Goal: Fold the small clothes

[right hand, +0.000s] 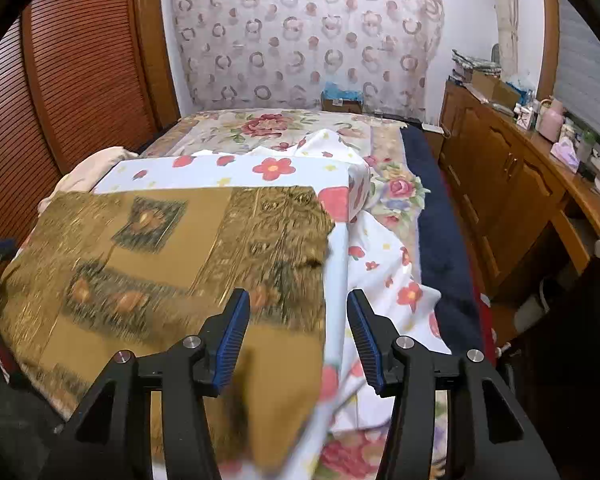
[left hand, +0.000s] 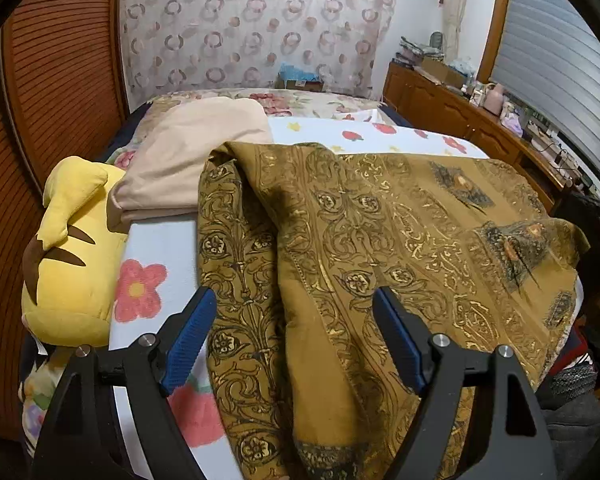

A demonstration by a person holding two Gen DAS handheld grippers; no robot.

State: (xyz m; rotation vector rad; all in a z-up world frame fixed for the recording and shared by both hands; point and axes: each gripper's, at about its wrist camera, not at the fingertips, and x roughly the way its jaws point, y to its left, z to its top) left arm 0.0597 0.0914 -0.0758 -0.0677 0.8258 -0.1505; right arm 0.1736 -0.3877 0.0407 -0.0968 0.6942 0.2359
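Bed (left hand: 156, 248) holds the half-folded scarf (left hand: 380, 240); left gripper (left hand: 294, 334) and right gripper (right hand: 298, 338) both gape empty. Next probably regrab the 6 o'clock edge.

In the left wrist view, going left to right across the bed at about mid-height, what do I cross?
Yellow plush toy → white sheet with red flowers → mustard patterned cloth, bunched along its left edge → wooden cabinet beyond the bed's right side.

The right gripper (right hand: 298, 310) hangs with jaws parted over the right edge of a blurred ochre patterned cloth (right hand: 160, 264), apparently folded, spread on a flowered white sheet (right hand: 236, 170).
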